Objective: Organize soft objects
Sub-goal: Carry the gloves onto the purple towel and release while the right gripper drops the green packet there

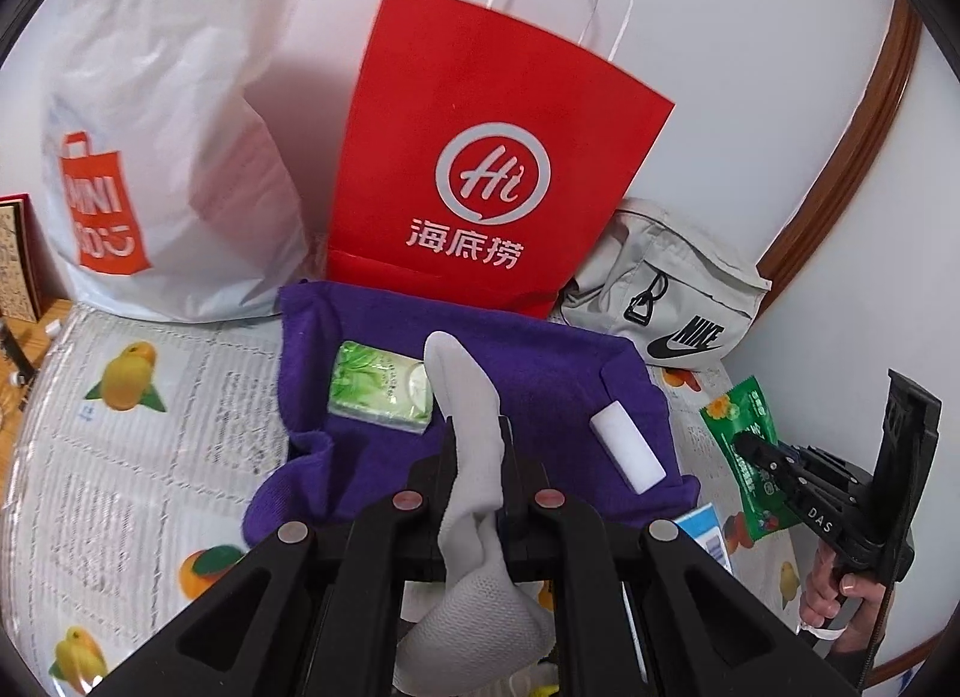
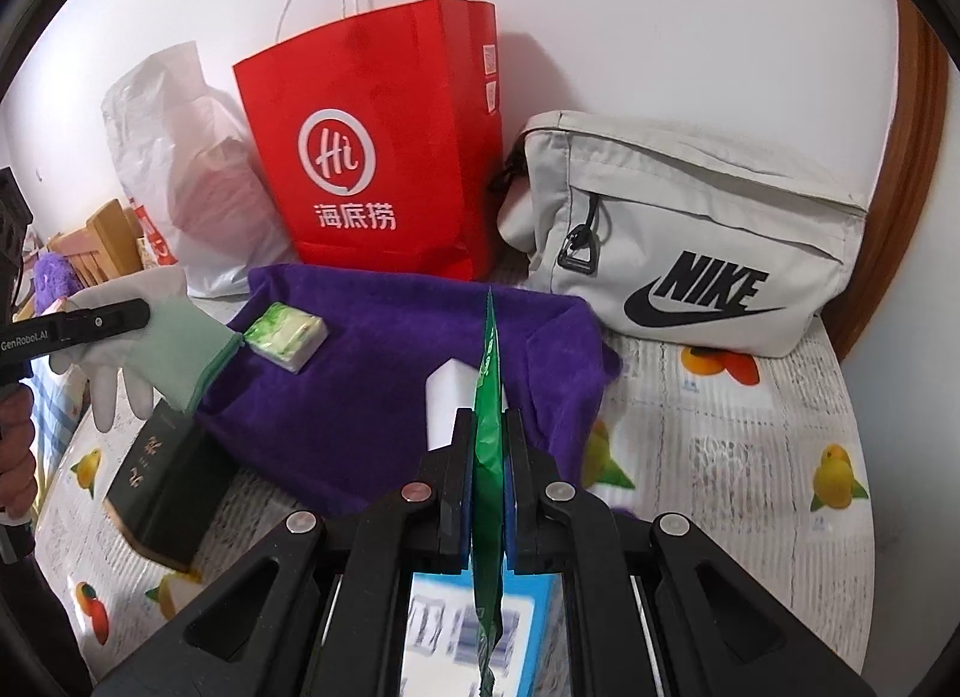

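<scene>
My left gripper is shut on a white glove that sticks up between its fingers and hangs below them, above the near edge of a purple towel. On the towel lie a green tissue pack and a white foam block. My right gripper is shut on a green snack packet, held edge-on over the towel. The right wrist view has the left gripper at the left, with the glove in it. At the right of the left wrist view, the right gripper clamps the packet.
Behind the towel stand a red paper bag, a white plastic shopping bag and a grey Nike pouch. A dark book and a blue-and-white box lie near the towel's front. A fruit-print cloth covers the table.
</scene>
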A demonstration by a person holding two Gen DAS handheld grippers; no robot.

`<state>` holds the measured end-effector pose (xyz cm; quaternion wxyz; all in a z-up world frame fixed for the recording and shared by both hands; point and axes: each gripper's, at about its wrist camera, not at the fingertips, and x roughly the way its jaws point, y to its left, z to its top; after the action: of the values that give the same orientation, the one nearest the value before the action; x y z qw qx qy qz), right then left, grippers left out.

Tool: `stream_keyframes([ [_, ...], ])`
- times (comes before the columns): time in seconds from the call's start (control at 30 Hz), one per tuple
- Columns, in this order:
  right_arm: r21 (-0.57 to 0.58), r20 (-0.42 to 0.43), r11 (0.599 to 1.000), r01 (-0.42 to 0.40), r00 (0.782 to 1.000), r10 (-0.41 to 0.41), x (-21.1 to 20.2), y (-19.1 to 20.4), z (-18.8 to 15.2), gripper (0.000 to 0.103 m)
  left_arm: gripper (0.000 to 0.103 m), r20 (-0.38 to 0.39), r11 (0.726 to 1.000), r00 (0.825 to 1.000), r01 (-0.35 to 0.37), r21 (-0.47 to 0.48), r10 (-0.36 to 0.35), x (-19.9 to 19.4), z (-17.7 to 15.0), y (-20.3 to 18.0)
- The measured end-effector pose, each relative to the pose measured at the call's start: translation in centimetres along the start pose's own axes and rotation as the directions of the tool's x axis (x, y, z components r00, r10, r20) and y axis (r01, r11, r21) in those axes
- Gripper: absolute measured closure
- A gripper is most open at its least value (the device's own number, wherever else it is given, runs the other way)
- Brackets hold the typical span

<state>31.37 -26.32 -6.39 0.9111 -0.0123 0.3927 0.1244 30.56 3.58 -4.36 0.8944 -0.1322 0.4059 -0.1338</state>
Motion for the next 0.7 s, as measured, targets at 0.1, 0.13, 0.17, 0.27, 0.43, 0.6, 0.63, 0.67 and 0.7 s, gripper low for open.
stream_keyframes([
  [0.1, 0.001, -0.009, 1.0, -0.001, 1.0, 0.001, 1.4, -0.5, 0.6, 0.095, 0.095, -0.017, 1.0, 1.0, 0.009, 0.003, -0.009, 1.4, 0.4, -0.2],
  [0.13, 0.003, -0.011, 1.0, -0.002, 1.0, 0.002, 1.8, -0.6, 0.8, 0.095, 0.095, -0.022, 1.0, 1.0, 0.01, 0.006, -0.01, 1.8, 0.5, -0.3],
  [0.17, 0.004, -0.015, 1.0, 0.0, 1.0, 0.0, 2.1, -0.7, 0.9, 0.095, 0.095, -0.028, 1.0, 1.0, 0.01, 0.006, -0.01, 2.3, 0.7, -0.3],
  [0.27, -0.012, -0.029, 1.0, 0.007, 1.0, -0.008, 3.5, -0.9, 1.5, 0.095, 0.095, -0.044, 1.0, 0.999, 0.016, 0.005, -0.016, 3.4, 1.0, -0.2],
  [0.43, -0.028, -0.052, 1.0, 0.009, 0.999, -0.01, 5.8, -0.9, 2.2, 0.095, 0.095, -0.07, 1.0, 0.998, 0.0, 0.012, 0.001, 5.4, 1.4, 0.1],
  [0.6, -0.017, -0.079, 1.0, -0.003, 0.997, 0.001, 7.7, -0.8, 2.8, 0.095, 0.095, -0.113, 1.0, 0.994, -0.003, 0.01, 0.005, 7.8, 1.4, 0.7],
  [0.63, -0.018, -0.085, 1.0, -0.002, 0.996, 0.001, 8.0, -0.8, 2.8, 0.095, 0.095, -0.124, 1.0, 0.992, -0.002, 0.006, 0.003, 8.2, 1.4, 0.9],
  [0.67, -0.024, -0.095, 1.0, 0.0, 0.995, -0.003, 8.5, -0.7, 2.8, 0.095, 0.095, -0.135, 1.0, 0.991, 0.0, 0.004, 0.0, 8.6, 1.4, 1.0],
  [0.7, -0.034, -0.104, 0.999, 0.003, 0.995, -0.007, 8.9, -0.5, 2.7, 0.095, 0.095, -0.149, 1.0, 0.989, 0.002, 0.004, -0.001, 9.0, 1.3, 1.2],
])
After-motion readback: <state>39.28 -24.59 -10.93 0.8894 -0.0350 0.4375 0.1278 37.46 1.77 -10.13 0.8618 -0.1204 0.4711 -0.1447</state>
